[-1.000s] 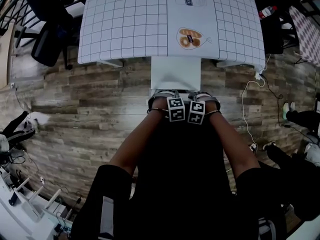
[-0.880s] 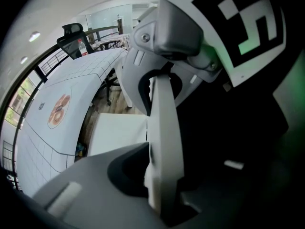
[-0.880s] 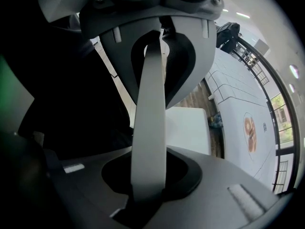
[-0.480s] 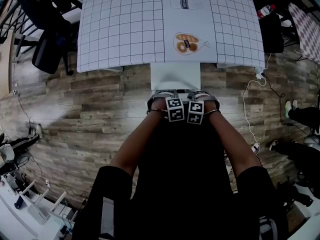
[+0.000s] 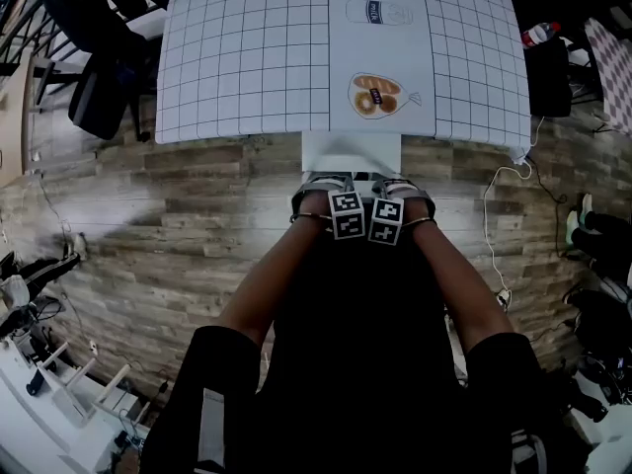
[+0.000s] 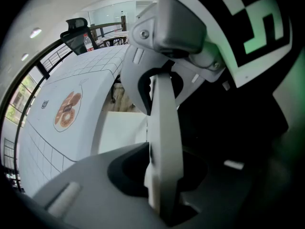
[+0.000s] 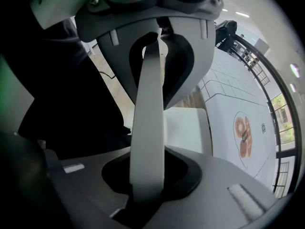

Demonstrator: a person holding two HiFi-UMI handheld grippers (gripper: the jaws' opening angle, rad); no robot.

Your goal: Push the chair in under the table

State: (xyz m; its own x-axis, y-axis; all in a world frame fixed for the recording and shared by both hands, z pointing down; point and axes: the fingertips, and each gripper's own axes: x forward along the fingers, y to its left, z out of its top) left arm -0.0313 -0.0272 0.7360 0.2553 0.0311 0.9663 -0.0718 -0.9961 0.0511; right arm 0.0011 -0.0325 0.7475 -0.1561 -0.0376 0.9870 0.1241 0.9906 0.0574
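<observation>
The white chair's seat (image 5: 351, 153) juts out from under the near edge of the table (image 5: 247, 57), which has a white grid-patterned cover. Both grippers stand side by side on the chair's backrest, pointing down. In the head view the left gripper (image 5: 327, 189) and the right gripper (image 5: 401, 190) hide the backrest. The left gripper view has the white backrest edge (image 6: 165, 142) running between the jaws of the left gripper (image 6: 159, 128), which is shut on it. Likewise the right gripper (image 7: 150, 128) is shut on the backrest edge (image 7: 148, 142).
A printed bread picture (image 5: 378, 95) and a bottle picture (image 5: 377, 11) lie on the table. A black office chair (image 5: 99, 92) stands at the table's left, a black box (image 5: 548, 72) at its right. A white cable (image 5: 491, 225) trails over the wooden floor. Equipment (image 5: 39, 363) crowds the lower left.
The chair has slid toward the table with both grippers on it. Less of the white seat shows before the table's edge.
</observation>
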